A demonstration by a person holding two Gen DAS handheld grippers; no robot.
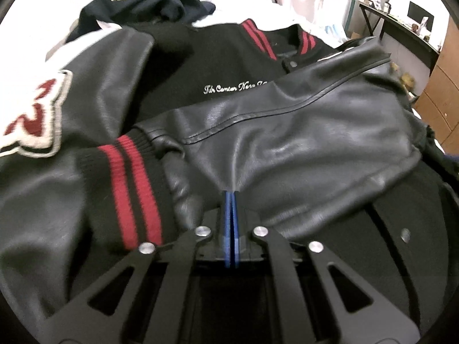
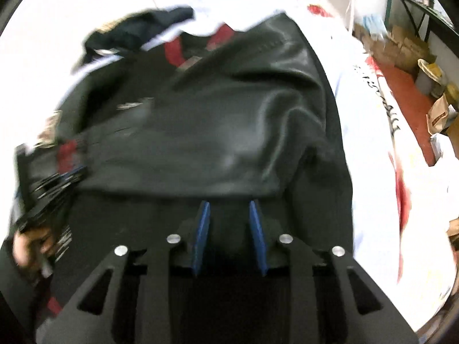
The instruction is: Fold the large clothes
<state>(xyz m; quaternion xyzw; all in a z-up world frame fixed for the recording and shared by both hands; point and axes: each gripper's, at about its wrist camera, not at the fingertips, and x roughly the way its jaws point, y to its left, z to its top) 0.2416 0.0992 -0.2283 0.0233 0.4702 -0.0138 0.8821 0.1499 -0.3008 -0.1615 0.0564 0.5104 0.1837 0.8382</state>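
A black varsity jacket lies spread on a bed under white bedding, its far hem and shoulders cut off by the round fisheye edges. The right wrist view is smeared by motion blur, so the jacket's chest lettering and the patch near its left edge cannot be read there; a hand and dark hardware at the lower left are also too blurred to make out. In the left wrist view the script on the chest is partly hidden by a glossy leather sleeve folded across the body, smooth and creased, with a raised piped seam. The other sleeve lies across the left, ending in a ribbed knit cuff with two red stripes, and carries a fuzzy white and red chenille patch. The collar shows matching red stripes.

The left tool has its blue pads pressed together on a pinch of the folded leather sleeve. The right tool stands open above the jacket's dark lower body, nothing between its pads.

A navy garment sits crumpled beyond the collar. To the right are a dark worktop with small clutter, a wooden cabinet, a red floor and cardboard boxes
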